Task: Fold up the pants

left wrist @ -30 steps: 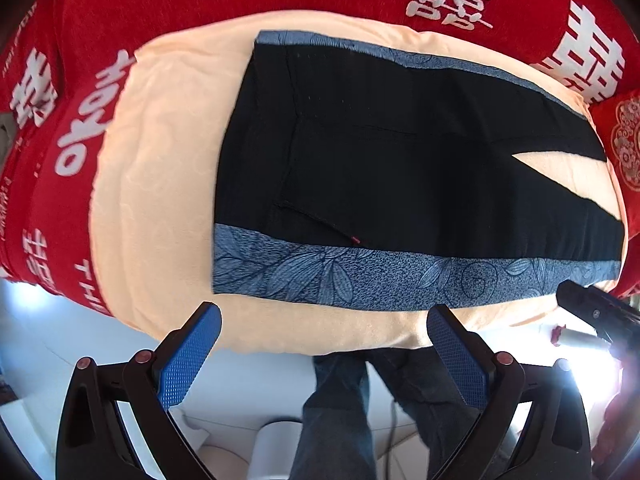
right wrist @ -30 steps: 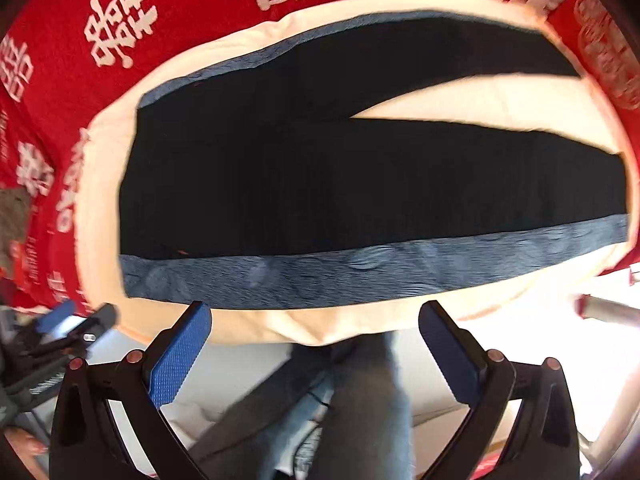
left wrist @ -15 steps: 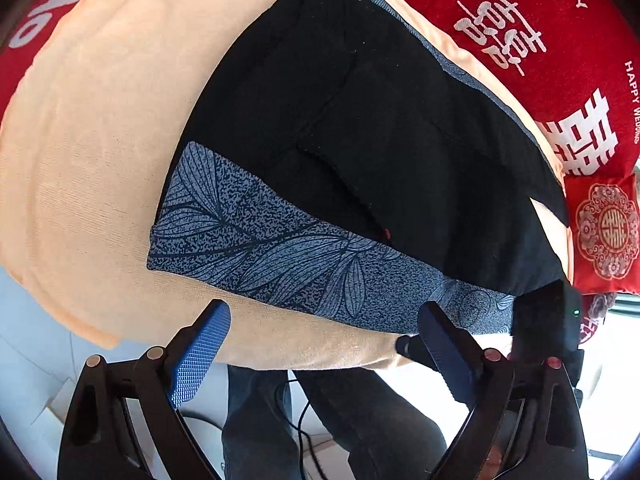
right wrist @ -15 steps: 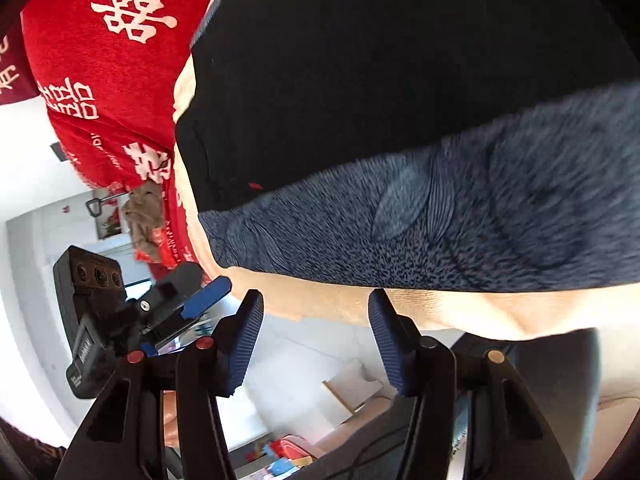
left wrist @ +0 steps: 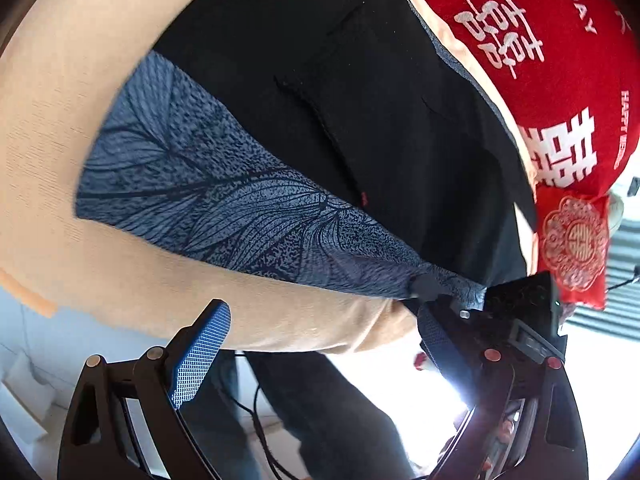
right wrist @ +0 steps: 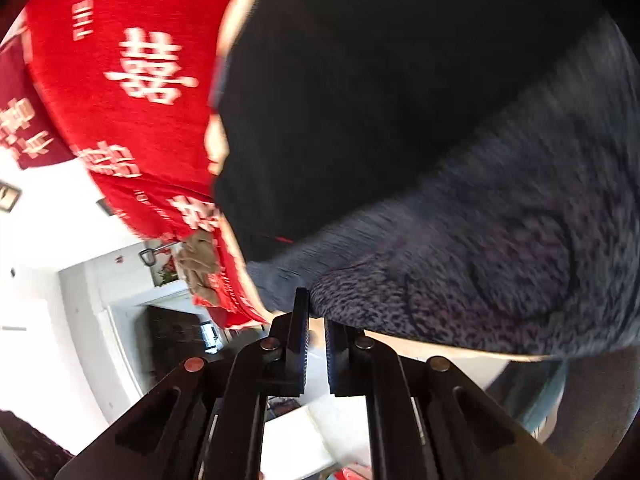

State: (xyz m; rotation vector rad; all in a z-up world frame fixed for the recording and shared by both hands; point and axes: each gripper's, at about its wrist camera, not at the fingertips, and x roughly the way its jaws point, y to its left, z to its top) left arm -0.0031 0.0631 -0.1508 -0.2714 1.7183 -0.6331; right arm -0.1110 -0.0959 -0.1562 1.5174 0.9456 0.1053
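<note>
Pants (left wrist: 360,128) lie flat on the peach blanket (left wrist: 60,128), so my left gripper (left wrist: 320,344), jaws apart, should bite their near patterned hem before lifting with my right gripper (right wrist: 316,320), clamped on that hem.

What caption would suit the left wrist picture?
Open left gripper above the peach cushion's edge, facing black pants whose blue leaf-print side band the right gripper pinches.
</note>
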